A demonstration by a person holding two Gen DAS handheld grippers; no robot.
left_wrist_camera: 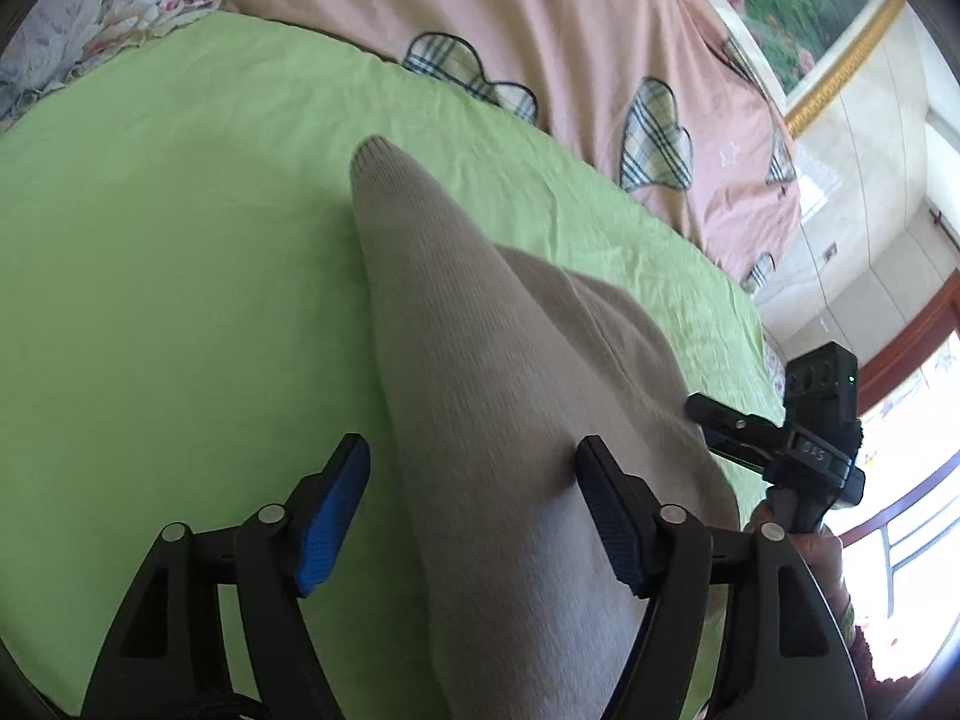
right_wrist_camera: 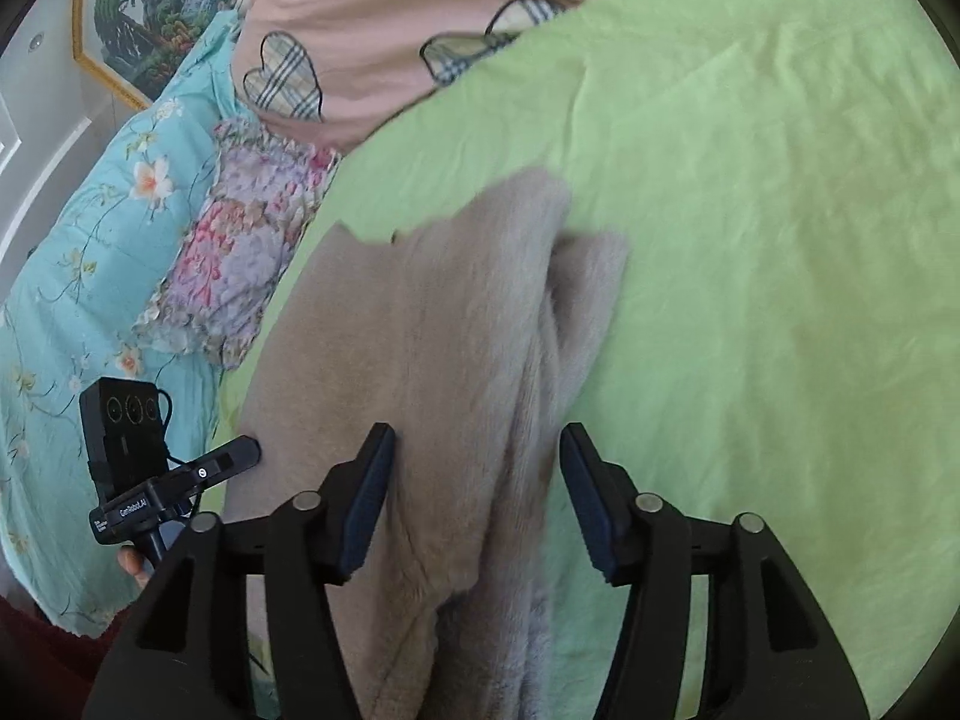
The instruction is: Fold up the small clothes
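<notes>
A beige knit garment (left_wrist_camera: 480,330) lies on the green sheet (left_wrist_camera: 180,240), one long folded part running away from me to a rounded end. My left gripper (left_wrist_camera: 473,450) stands open astride that part; the left pad is clear of the cloth and the right pad is at its edge. In the right wrist view the same garment (right_wrist_camera: 432,324) looks fuzzy and bunched in lengthwise folds. My right gripper (right_wrist_camera: 478,438) is open over those folds, pads apart from the cloth. Each view also shows the other gripper (left_wrist_camera: 780,438) (right_wrist_camera: 174,480) at the garment's side, a hand under it.
A pink quilt with plaid hearts (left_wrist_camera: 570,30) is heaped along the sheet's far side. A floral pillow (right_wrist_camera: 240,252) and a turquoise flowered cloth (right_wrist_camera: 90,270) lie beside the sheet (right_wrist_camera: 750,240). A framed painting (left_wrist_camera: 798,18) hangs on the wall, and a window (left_wrist_camera: 912,480) is at the right.
</notes>
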